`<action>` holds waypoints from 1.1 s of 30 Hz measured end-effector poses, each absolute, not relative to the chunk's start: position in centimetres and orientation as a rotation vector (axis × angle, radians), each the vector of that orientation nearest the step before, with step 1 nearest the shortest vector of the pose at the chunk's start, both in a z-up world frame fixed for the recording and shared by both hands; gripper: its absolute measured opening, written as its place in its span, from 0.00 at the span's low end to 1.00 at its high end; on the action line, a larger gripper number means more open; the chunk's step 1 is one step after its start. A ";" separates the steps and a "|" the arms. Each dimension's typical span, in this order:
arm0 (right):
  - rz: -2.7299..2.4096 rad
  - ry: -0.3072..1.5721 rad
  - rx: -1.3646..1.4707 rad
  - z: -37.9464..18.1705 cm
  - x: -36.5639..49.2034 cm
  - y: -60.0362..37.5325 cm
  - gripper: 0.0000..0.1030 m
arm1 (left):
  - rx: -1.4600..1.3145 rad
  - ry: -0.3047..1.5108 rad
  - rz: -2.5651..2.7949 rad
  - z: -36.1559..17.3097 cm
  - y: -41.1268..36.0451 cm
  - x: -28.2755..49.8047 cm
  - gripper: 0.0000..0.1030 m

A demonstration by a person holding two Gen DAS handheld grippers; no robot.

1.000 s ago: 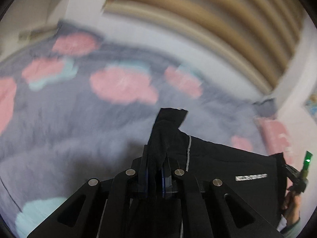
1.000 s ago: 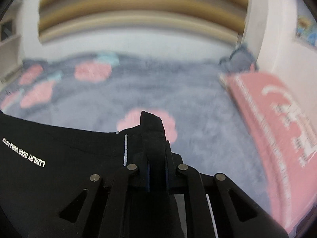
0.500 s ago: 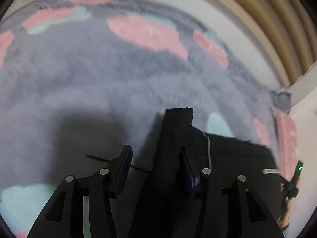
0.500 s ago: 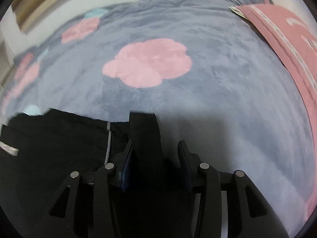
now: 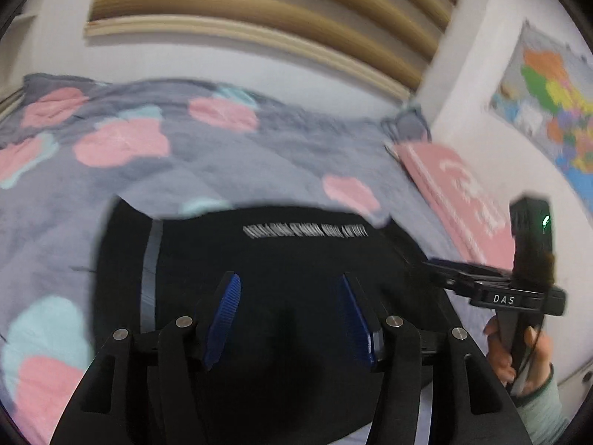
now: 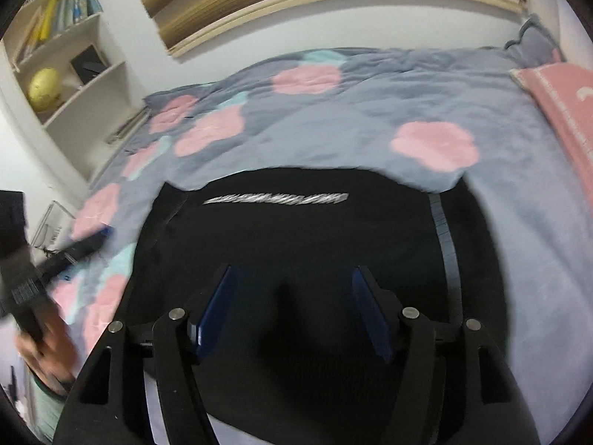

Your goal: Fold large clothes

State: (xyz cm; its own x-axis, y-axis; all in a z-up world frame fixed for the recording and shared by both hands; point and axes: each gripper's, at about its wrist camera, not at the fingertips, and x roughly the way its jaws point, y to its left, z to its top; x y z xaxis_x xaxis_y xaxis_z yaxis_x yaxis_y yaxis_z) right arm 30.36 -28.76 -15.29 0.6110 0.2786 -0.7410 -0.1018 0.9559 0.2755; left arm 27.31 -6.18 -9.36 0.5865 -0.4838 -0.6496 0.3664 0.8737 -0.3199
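Two hand-held black grippers hang over a black fabric garment [image 5: 281, 259] with a line of white lettering, which lies spread flat on a grey plush bedspread [image 5: 259, 155] patterned with pink and pale blue flowers. The left gripper [image 5: 289, 319] has just been opening; its blue-padded jaws stand wide apart above the dark cloth, with nothing pressed between them. The right gripper [image 6: 292, 311] has likewise just been opening, its jaws set wide over the garment's near part and gripping nothing. In the left wrist view the right gripper appears at the right edge, a green light on its body, held by the person's right hand [image 5: 519, 356] in a pale green sleeve. In the right wrist view the left hand [image 6: 44, 348] shows blurred at the left edge. A pink folded blanket [image 6: 563, 111] lies along the bed's right side. White wall shelves [image 6: 66, 55] carry books and a yellow globe. A coloured map [image 5: 548, 104] hangs on the right wall.
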 end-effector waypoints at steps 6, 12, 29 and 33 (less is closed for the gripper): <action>0.072 0.941 -0.056 -21.9 31.5 -24.8 0.67 | -0.077 0.981 -0.408 -18.1 -10.3 29.6 0.56; 0.074 0.962 -0.005 -24.1 32.2 -25.8 0.67 | -0.075 0.986 -0.365 -19.2 -10.8 30.4 0.56; 0.033 1.006 0.087 -25.2 39.6 -28.5 0.75 | -0.237 1.054 -0.316 -19.9 -10.7 37.4 0.58; 0.059 0.966 0.109 -23.5 37.0 -28.9 0.75 | -0.158 1.010 -0.385 -17.3 -10.8 33.8 0.58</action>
State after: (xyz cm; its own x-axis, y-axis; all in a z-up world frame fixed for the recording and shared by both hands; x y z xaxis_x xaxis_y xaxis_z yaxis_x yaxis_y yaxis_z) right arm 36.96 -28.86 -23.50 0.5679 0.0985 -0.8172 -0.0010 0.9929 0.1190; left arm 33.80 -10.78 -17.26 0.4716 -0.3849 -0.7934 0.2409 0.9217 -0.3040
